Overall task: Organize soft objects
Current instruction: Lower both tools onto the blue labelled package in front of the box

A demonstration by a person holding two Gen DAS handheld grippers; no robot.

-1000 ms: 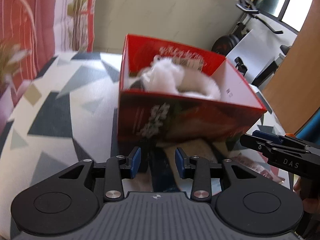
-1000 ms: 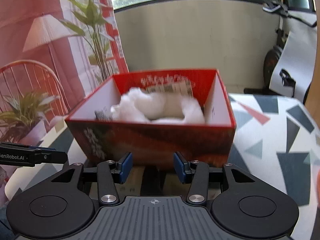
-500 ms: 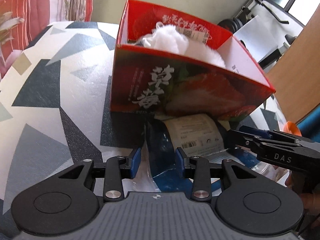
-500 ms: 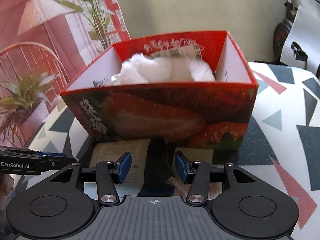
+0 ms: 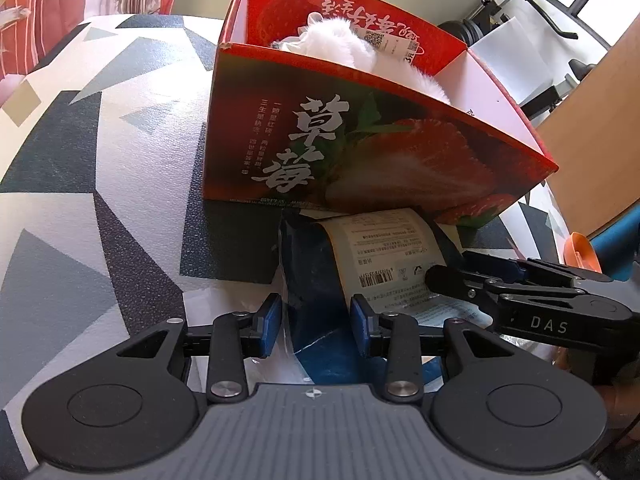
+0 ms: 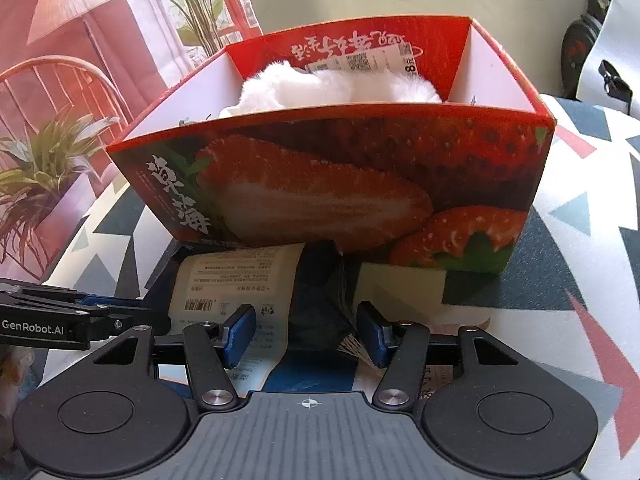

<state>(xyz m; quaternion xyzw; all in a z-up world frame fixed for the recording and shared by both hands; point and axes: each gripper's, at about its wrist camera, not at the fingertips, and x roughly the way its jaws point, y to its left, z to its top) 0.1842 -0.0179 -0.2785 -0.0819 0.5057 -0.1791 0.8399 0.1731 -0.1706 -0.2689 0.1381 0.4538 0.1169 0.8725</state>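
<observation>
Right, table (image 5: 100,160) first: patterned top, red box (image 5: 360,152) sits on it with white plush (image 6: 320,88) already inside. Dark bag (image 5: 316,280) with a white label (image 5: 384,256) lies flat against the box's near wall, long axis running from the box back toward both grippers. Left gripper (image 5: 316,320) is released, jaws straddling the bag's left part; right gripper (image 6: 306,332) likewise unclenched, astride the right part — neither grips yet. Both equally near. Next move, I'd guess: close, lift up and forward over the wall.
</observation>
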